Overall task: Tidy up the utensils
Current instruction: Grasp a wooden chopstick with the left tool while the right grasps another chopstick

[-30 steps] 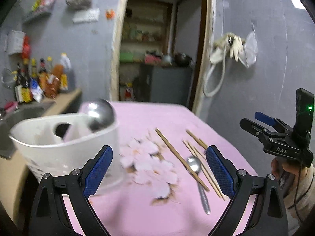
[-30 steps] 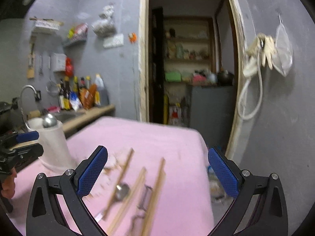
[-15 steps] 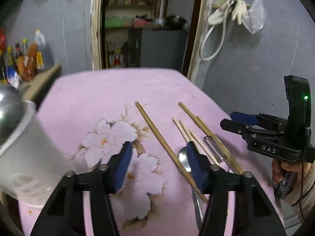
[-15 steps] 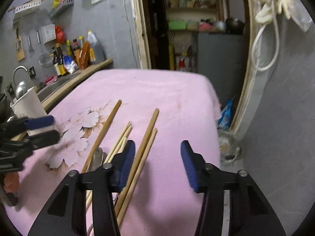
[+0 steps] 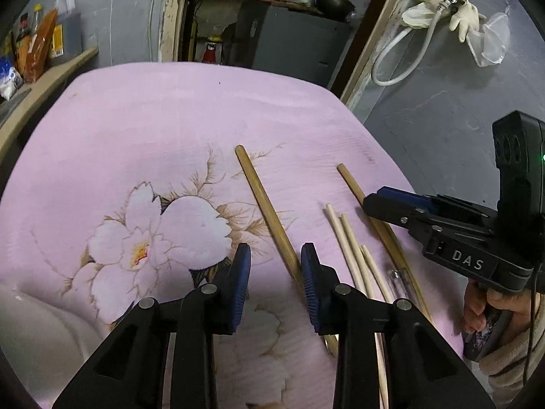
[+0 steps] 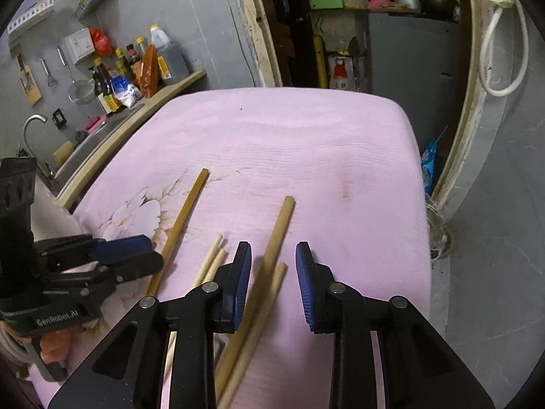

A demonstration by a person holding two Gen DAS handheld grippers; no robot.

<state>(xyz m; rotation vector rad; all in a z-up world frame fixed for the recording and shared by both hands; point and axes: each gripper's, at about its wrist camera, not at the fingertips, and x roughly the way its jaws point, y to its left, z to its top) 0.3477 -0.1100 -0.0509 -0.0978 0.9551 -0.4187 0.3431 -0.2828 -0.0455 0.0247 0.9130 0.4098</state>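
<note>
Now both tools have dropped low over the pink cloth [image 5: 143, 129] with jaws narrowed but not shut: the left gripper [image 5: 276, 272] has its right pad beside the lone dark chopstick [image 5: 262, 201], and the right gripper [image 6: 273, 274] straddles another chopstick pair [image 6: 276, 238], gripping nothing yet, so pick-up looks imminent. Between them lie thin pale chopsticks [image 5: 344, 235], while the white holder seen a second ago has left both views. Readable lettering: "DAS" and "GenRobot.AI" on the gripper bodies.

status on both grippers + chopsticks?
Left gripper open, beside lone chopstick. Right gripper open, straddling chopstick pair. Nothing grasped, nothing blocking.
</note>
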